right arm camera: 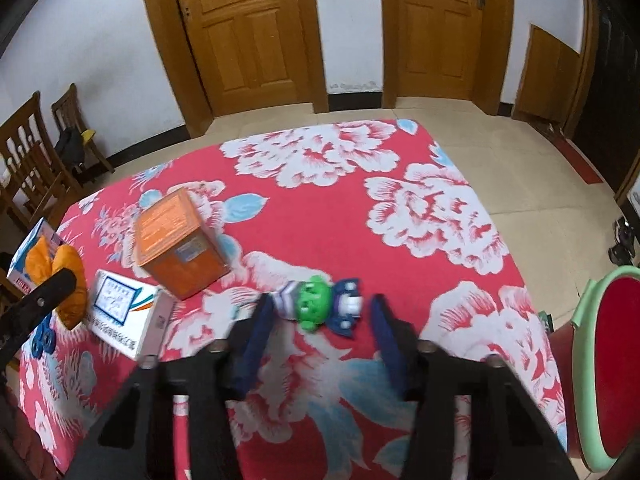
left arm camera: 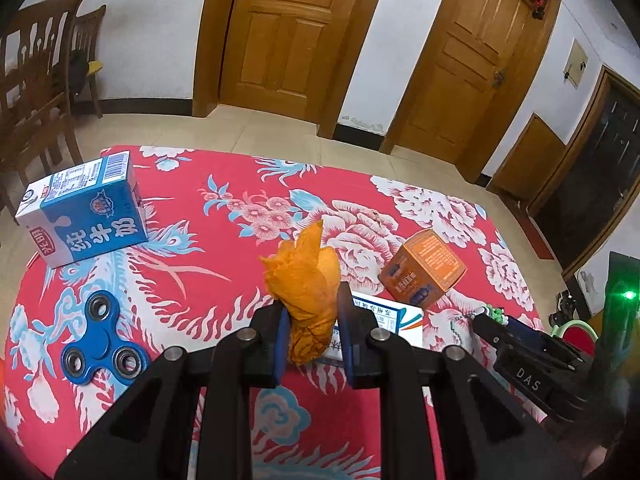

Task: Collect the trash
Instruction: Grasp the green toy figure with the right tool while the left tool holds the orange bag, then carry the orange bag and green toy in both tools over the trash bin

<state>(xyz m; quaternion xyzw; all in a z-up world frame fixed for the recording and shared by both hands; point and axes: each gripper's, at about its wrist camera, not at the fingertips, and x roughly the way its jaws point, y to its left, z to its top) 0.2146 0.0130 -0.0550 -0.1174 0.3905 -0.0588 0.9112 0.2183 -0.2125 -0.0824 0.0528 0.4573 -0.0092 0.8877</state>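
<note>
Here the left tongs (left arm camera: 311, 326) pinch a crumpled orange paper wad (left arm camera: 306, 284) above the counter (left arm camera: 224, 248), which wears a red flowered cloth. Only the left wrist view shows the whole blue milk carton (left arm camera: 86, 210) and the blue fidget spinner (left arm camera: 104, 338). The right wrist view alone shows the right tongs (right arm camera: 320, 316) spread, their blue pads either side of a small green-headed toy (right arm camera: 320, 308) (not touching it) that lies on the cloth. An orange box (right arm camera: 178, 244) and a flat white box (right arm camera: 124, 312) sit between the two tongs.
</note>
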